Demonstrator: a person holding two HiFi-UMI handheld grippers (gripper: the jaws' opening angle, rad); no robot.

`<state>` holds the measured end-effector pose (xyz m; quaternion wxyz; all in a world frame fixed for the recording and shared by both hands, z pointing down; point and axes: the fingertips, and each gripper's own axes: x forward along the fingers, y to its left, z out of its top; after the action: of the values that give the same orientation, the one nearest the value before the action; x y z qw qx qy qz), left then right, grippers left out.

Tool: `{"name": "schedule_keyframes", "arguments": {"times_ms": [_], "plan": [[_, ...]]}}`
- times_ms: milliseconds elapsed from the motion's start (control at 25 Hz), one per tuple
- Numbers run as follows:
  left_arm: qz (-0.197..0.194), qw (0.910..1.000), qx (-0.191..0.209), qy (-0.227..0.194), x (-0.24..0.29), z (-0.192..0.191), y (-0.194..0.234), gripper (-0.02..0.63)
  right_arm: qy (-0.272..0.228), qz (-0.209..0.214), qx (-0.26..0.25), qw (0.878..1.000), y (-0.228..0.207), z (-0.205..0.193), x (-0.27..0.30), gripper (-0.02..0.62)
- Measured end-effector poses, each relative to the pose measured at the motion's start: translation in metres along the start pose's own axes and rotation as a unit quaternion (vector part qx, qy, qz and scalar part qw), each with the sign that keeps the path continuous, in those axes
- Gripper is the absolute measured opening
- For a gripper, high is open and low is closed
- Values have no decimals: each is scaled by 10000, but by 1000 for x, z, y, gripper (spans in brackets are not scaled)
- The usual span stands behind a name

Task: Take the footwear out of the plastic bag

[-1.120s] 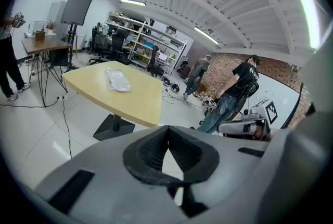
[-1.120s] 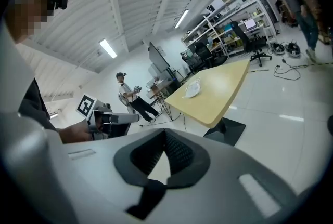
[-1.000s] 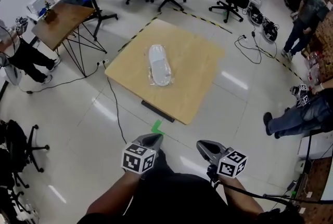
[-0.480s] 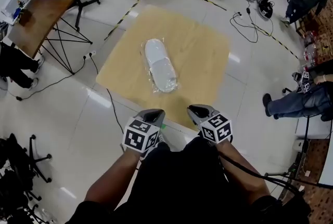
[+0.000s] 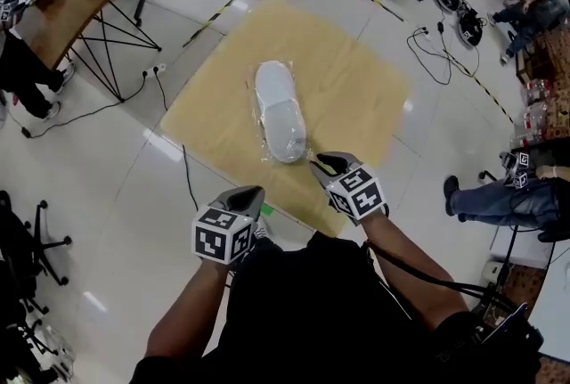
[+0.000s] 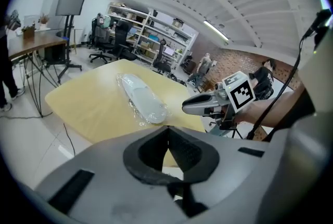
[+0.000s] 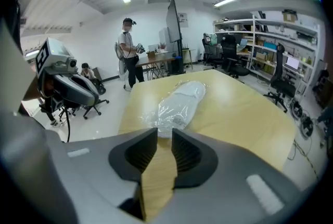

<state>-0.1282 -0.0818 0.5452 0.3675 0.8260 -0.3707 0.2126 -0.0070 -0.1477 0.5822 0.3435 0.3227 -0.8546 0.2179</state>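
Jaws of the left gripper (image 5: 252,192) are pressed together and empty, short of the worktop (image 5: 356,97). Those of the right gripper (image 5: 319,162) have just been opening with nothing between them, their tips near the plastic bag (image 7: 152,115). Inside lies the footwear (image 5: 279,110), a pale slipper mid-worktop, probably light and soft under thin, slippery film. Pinching the loose, crinkled near end looks soundest.
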Motion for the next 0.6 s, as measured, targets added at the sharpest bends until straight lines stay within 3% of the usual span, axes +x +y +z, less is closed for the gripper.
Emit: {"name": "schedule_keyframes", "arguments": {"times_ms": [280,400,600], "plan": [[497,9975,-494,-85,-11,-4,17,6,493,-52,-749,9960,-16,2,47,94],[655,9968,-454,-25,-14,-4,25,6,601,-12,-1111,9920,-14,-6,55,9],[997,9950,-107,10,-12,15,46,6,522,294,-1894,9801,9,-23,41,2]]}}
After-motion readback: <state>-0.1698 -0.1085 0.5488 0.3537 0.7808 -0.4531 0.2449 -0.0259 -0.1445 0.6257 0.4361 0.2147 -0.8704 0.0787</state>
